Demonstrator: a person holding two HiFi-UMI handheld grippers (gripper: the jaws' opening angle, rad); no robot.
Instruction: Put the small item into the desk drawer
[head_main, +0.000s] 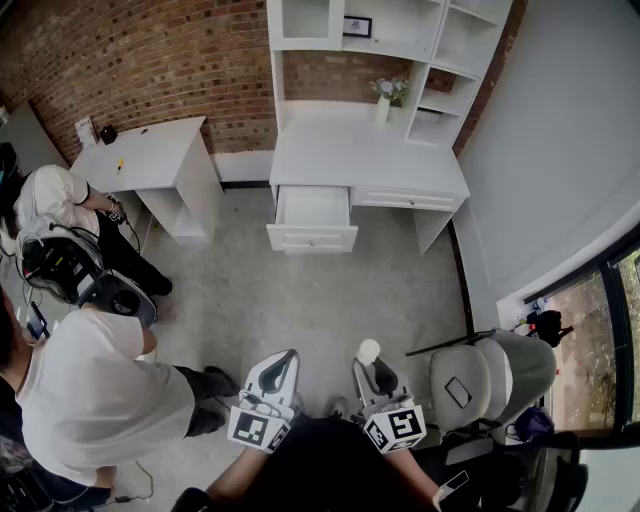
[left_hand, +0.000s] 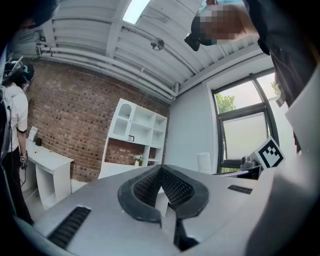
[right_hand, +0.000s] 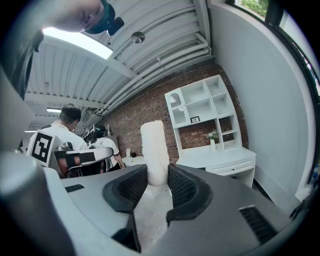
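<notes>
Between the ribbed pads of the right gripper (right_hand: 157, 184) stands the small item (right_hand: 153, 150), a white cylinder with a rounded top; the jaws are clamped on its lower end and most of it rises clear above them; in the head view the same item (head_main: 368, 351) pokes out past the tip of the right gripper (head_main: 372, 374), low in the picture and well apart from the desk. The left gripper (left_hand: 160, 167) has its jaws drawn together so that the pad tips meet, with nothing caught between them; from the head view the left gripper (head_main: 286, 362) sits just beside the right one, both pointing towards the far wall.

Beyond them lies bare grey floor; a grey chair (head_main: 490, 375) stands to the right of the grippers, and a person in a white shirt (head_main: 90, 400) is at the left, with a second person (head_main: 45, 195) further back beside a small white table (head_main: 150, 150).

Against the brick wall (head_main: 150, 60) stands the white desk (head_main: 370, 160) with a shelf unit (head_main: 390, 30) on top and a vase of flowers (head_main: 384, 100) on its surface; the desk drawer (head_main: 312, 215) at its left front is pulled out; whether anything lies in it cannot be made out. A window (head_main: 600, 340) runs along the right edge.
</notes>
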